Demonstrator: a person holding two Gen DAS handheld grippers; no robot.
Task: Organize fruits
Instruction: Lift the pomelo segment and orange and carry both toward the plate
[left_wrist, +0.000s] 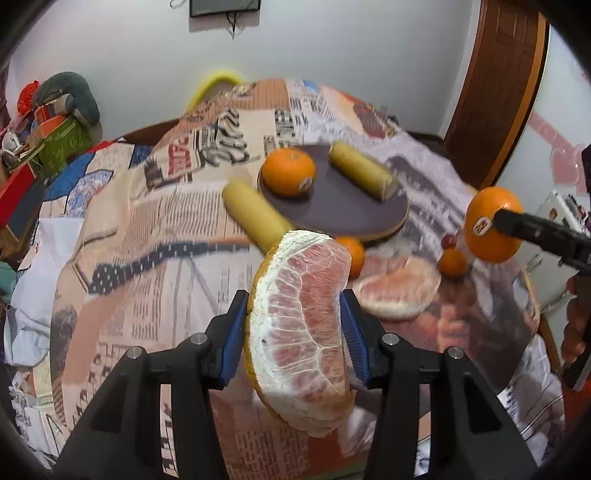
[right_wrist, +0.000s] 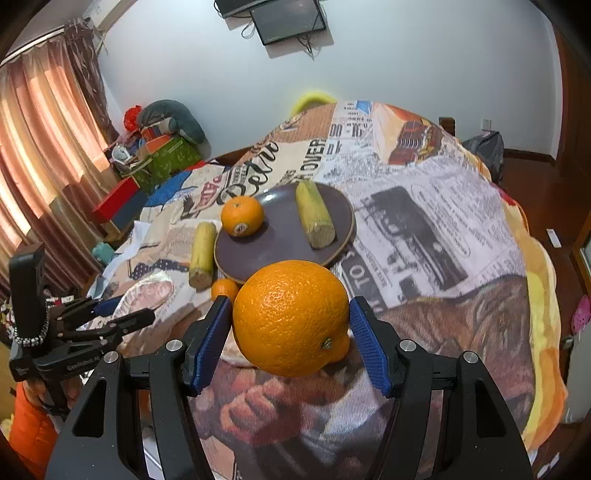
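My left gripper (left_wrist: 293, 328) is shut on a peeled pomelo wedge (left_wrist: 301, 332) and holds it above the table; both also show at the left of the right wrist view (right_wrist: 147, 293). My right gripper (right_wrist: 291, 321) is shut on a large orange (right_wrist: 291, 317), also seen at the right of the left wrist view (left_wrist: 493, 223). A dark round plate (right_wrist: 280, 240) holds an orange (right_wrist: 242, 216) and a yellow sugarcane piece (right_wrist: 314, 214). A second cane piece (right_wrist: 202, 254) lies left of the plate. Another pomelo wedge (left_wrist: 399, 291) and small tangerines (left_wrist: 452, 263) lie in front.
The table wears a newspaper-print cloth (right_wrist: 424, 229). Boxes and a grey plush (right_wrist: 170, 122) are piled at the far left by the curtain (right_wrist: 40, 147). A yellow chair back (right_wrist: 314, 96) stands behind the table. A small red fruit (left_wrist: 448, 240) lies by the tangerines.
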